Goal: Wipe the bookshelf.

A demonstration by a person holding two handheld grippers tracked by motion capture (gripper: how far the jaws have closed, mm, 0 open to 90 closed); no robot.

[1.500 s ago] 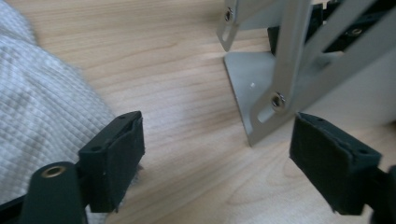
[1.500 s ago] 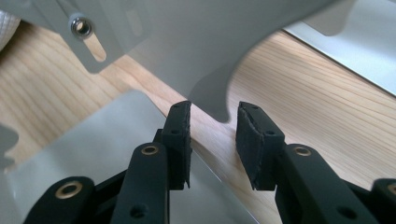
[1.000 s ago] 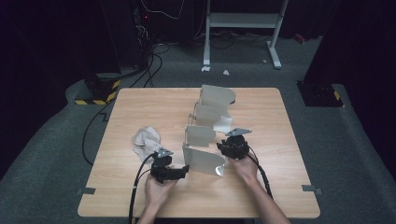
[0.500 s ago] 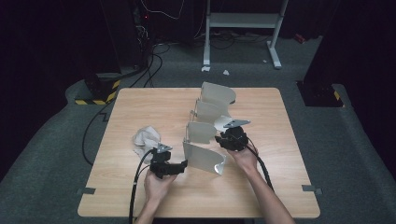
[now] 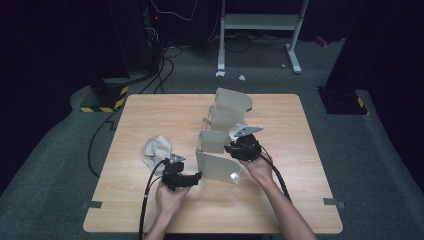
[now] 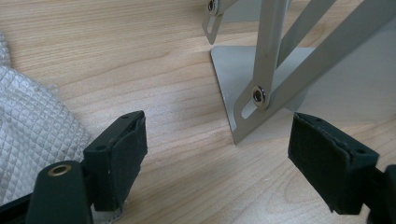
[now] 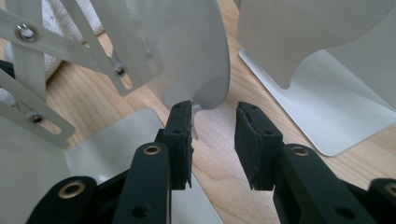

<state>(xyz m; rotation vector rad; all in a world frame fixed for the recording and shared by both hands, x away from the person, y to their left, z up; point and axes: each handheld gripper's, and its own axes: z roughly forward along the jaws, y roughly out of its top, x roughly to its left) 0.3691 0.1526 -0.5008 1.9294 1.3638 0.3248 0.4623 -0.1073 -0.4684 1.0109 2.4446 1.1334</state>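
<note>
Both forearms come in from the bottom edge of the high view, hands low over the near half of the wooden table (image 5: 150, 115). Left hand (image 5: 170, 197) holds the left gripper (image 5: 192, 176) level, jaws pointing right toward the front plate of the expanding metal file rack (image 5: 220, 145); cable trails back along the forearm. In the left gripper view the jaws stand wide apart with nothing between them — bare wood under them, the rack's base plate (image 6: 243, 74) and its riveted scissor links (image 6: 259, 95) just ahead, not touched. A white quilted cloth (image 6: 32, 135) lies beside the left jaw; in the high view it sits crumpled just left of the rack. Right hand (image 5: 257, 167) holds the right gripper (image 5: 235, 147) on the rack's right side, grey plate on top, jaws aimed left into the rack at about the second divider. In the right gripper view the right gripper's jaws are part-open: the curved lower corner of one divider (image 7: 205, 60) sits just above the gap, close to the left pad (image 7: 183, 140); whether it touches I cannot tell, and the other pad is clear of it — no clamp. The rack stands upright at the table's middle, fanned out from front to back, with four dividers visible. No brand, label or readable writing anywhere on rack, cloth or grippers.
</note>
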